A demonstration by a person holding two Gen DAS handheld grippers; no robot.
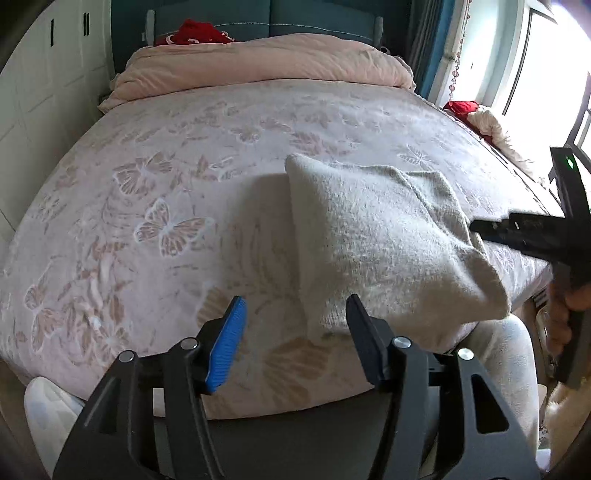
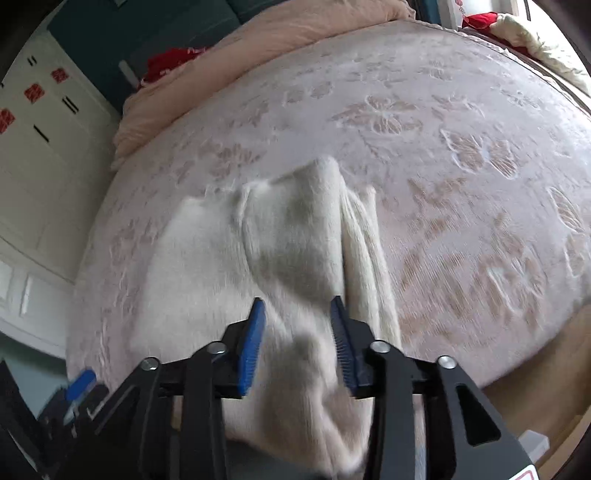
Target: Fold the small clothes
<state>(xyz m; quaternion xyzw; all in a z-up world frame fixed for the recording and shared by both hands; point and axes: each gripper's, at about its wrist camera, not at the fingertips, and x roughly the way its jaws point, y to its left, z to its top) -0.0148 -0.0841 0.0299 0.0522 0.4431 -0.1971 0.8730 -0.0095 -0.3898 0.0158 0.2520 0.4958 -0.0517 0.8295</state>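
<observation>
Blue-padded fingers of the right gripper (image 2: 297, 341) stood well apart, with the cream knit garment (image 2: 258, 258) draped between them, the cloth touching at least the right pad; a firm pinch could not be confirmed. Beside the garment's near-left edge, the left gripper (image 1: 295, 332) hung wide open and empty. One flap seemed already turned over, so the fold looked partly made, with more left. The garment lay at the near edge of the butterfly-patterned bedspread (image 1: 147, 206).

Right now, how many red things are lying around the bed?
2. One red bundle sits at the headboard behind the pink quilt. Another red cloth lies by the window, at the bed's right edge. More may be hidden behind the quilt.
</observation>
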